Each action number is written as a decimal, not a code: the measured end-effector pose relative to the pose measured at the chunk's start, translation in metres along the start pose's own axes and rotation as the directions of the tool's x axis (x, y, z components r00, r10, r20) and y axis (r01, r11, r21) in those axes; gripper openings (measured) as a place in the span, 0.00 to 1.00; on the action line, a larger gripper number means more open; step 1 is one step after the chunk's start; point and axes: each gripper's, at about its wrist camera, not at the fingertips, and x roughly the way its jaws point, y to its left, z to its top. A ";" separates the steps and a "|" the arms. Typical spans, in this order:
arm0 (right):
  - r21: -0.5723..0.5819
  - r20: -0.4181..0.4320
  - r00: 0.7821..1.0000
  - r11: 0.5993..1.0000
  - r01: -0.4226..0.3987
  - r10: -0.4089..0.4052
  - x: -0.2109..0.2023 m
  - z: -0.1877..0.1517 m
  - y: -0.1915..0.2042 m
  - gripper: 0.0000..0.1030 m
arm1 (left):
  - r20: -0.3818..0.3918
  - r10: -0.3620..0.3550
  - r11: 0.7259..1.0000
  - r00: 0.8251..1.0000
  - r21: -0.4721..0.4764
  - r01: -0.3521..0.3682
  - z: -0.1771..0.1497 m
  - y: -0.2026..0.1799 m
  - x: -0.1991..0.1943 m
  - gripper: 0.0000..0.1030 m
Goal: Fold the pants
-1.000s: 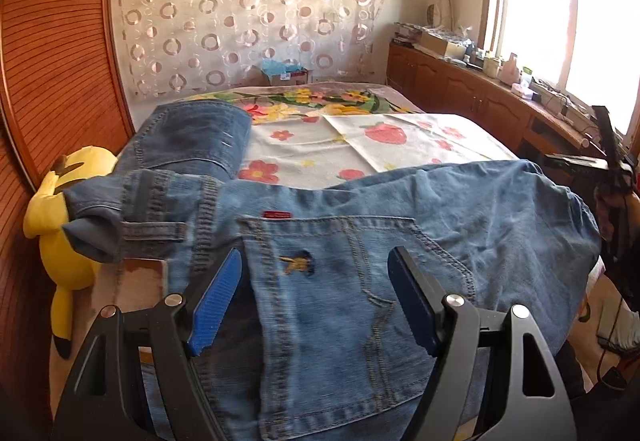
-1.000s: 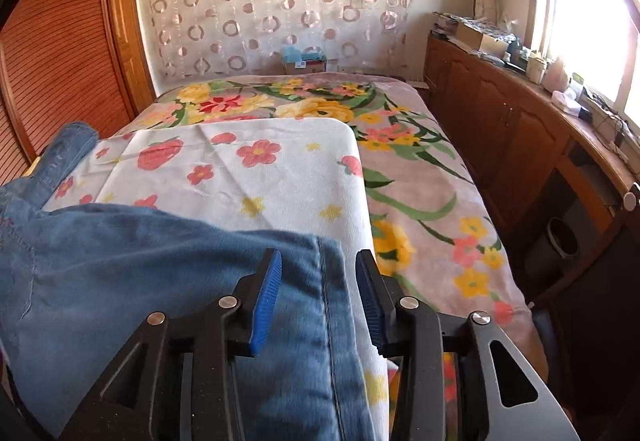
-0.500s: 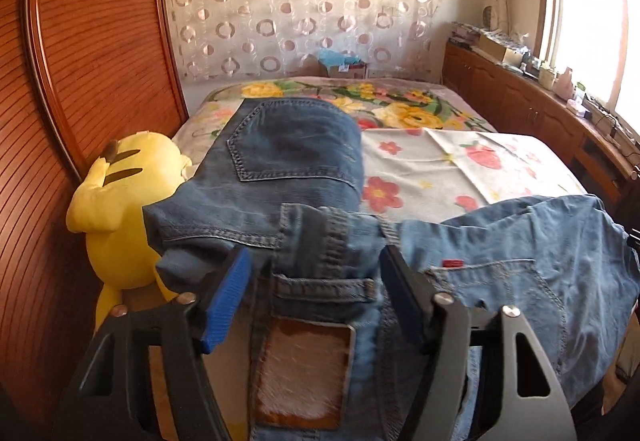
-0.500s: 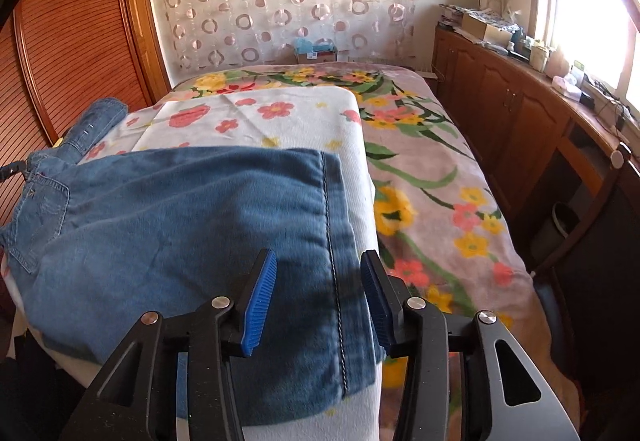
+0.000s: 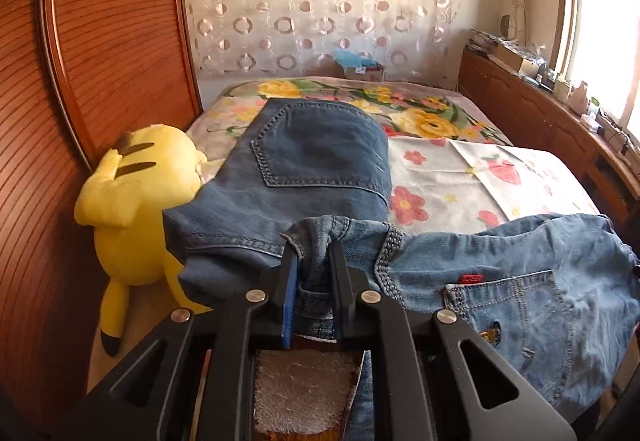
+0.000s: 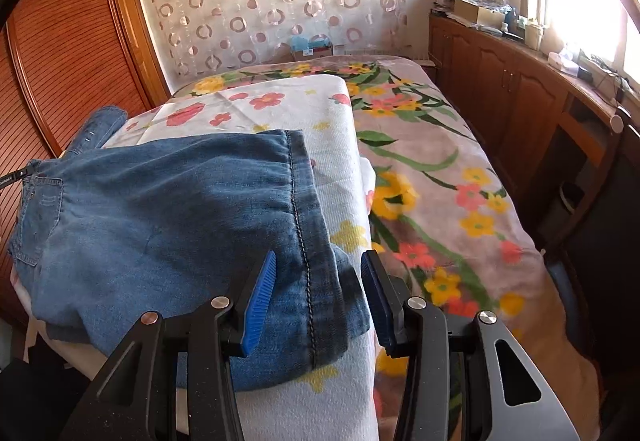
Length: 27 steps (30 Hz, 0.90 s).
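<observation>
A flowered bed [image 6: 460,177] fills the room, a pale floral towel [image 6: 332,145] spread over its near half. The jeans [image 5: 520,261] lie across the towel's near edge. A yellow plush toy [image 5: 132,197] sits left. The left gripper [image 5: 314,261] is closing, its jaws pinching the bunched waistband [image 5: 320,237]. The right gripper [image 6: 318,269] stands half open astride the leg hem [image 6: 308,241]

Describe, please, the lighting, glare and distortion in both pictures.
Left wrist view: the bright window is blown out white, and the reddish wooden louvred door curves from the fisheye.
Right wrist view: window glare again at right; a shadow falls on the blue denim jeans.
</observation>
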 end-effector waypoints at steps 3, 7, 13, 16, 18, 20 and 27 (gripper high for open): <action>0.014 0.002 1.000 1.000 -0.012 0.011 -0.003 -0.002 0.002 0.45 | 0.007 -0.010 1.000 1.000 0.007 0.010 -0.002 -0.004 -0.007 0.20; 0.023 0.010 1.000 1.000 -0.019 0.019 -0.011 -0.008 0.008 0.45 | 0.061 -0.016 1.000 0.998 0.024 0.014 -0.005 -0.013 -0.026 0.43; 0.028 0.019 1.000 1.000 0.003 -0.003 -0.020 -0.013 0.011 0.45 | 0.111 -0.091 0.993 0.990 0.080 0.083 -0.013 -0.041 -0.048 0.69; 0.045 0.010 1.000 0.999 0.005 -0.006 -0.018 -0.016 0.009 0.45 | 0.110 -0.135 0.986 0.985 0.109 0.123 -0.019 -0.065 -0.052 0.76; 0.042 -0.002 1.000 0.999 0.009 -0.009 -0.014 -0.017 0.009 0.45 | 0.107 -0.151 0.982 0.983 0.132 0.137 -0.023 -0.082 -0.054 0.76; 0.038 -0.007 1.000 0.999 0.005 -0.005 -0.014 -0.016 0.011 0.45 | 0.106 -0.159 0.978 0.982 0.155 0.142 -0.027 -0.096 -0.056 0.76; 0.003 0.013 1.000 1.000 0.000 0.000 -0.016 -0.010 0.017 0.29 | 0.079 -0.195 0.966 0.978 0.188 0.178 -0.041 -0.130 -0.060 0.76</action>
